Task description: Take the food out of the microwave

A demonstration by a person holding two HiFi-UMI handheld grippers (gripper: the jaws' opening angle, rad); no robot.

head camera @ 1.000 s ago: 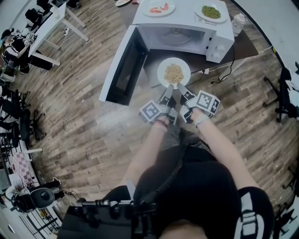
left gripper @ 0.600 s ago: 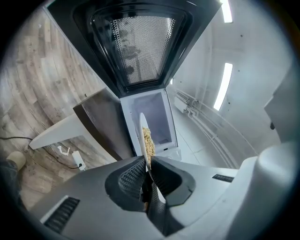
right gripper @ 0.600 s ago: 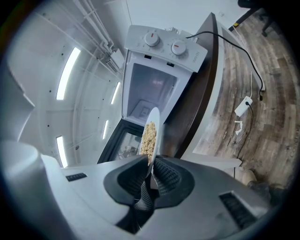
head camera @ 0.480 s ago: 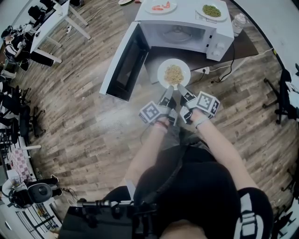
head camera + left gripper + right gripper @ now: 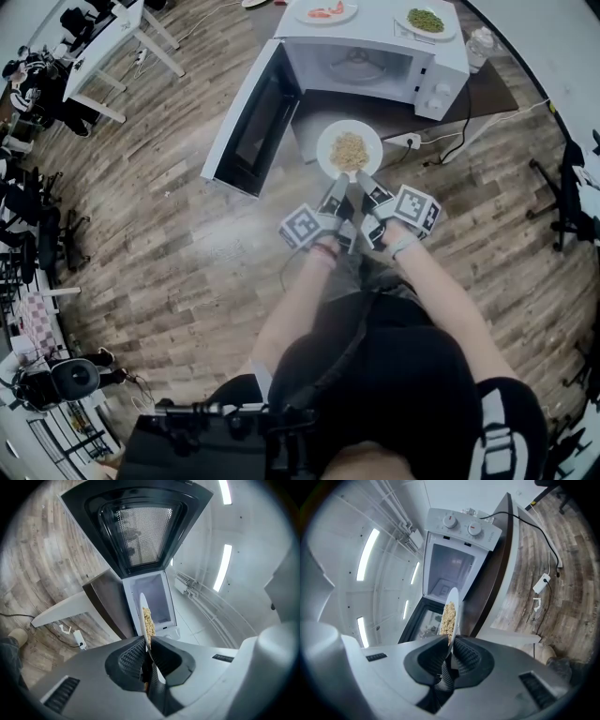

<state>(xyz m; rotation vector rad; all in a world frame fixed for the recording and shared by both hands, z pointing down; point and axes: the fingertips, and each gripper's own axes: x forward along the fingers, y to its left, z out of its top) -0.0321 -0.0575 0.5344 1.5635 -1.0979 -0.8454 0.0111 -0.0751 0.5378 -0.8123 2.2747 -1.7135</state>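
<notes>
A white plate (image 5: 349,150) heaped with pale grain-like food hangs in the air in front of the white microwave (image 5: 375,58), clear of its cavity. My left gripper (image 5: 339,184) is shut on the plate's near rim, and my right gripper (image 5: 362,180) is shut on the same rim just beside it. In the left gripper view the plate (image 5: 143,616) stands edge-on between the pads. The right gripper view shows the plate (image 5: 452,609) clamped the same way. The microwave door (image 5: 246,131) hangs wide open to the left. The cavity (image 5: 356,67) shows only its glass turntable.
On top of the microwave stand a plate of red food (image 5: 324,11) and a plate of green food (image 5: 426,21). A water bottle (image 5: 476,47) stands at its right. A cable and plug (image 5: 411,141) trail over the wooden floor. White tables (image 5: 111,47) and chairs stand at left.
The plate and both grippers have drawn a little back from the microwave, widening the gap to its mouth. Both grips are unchanged.
</notes>
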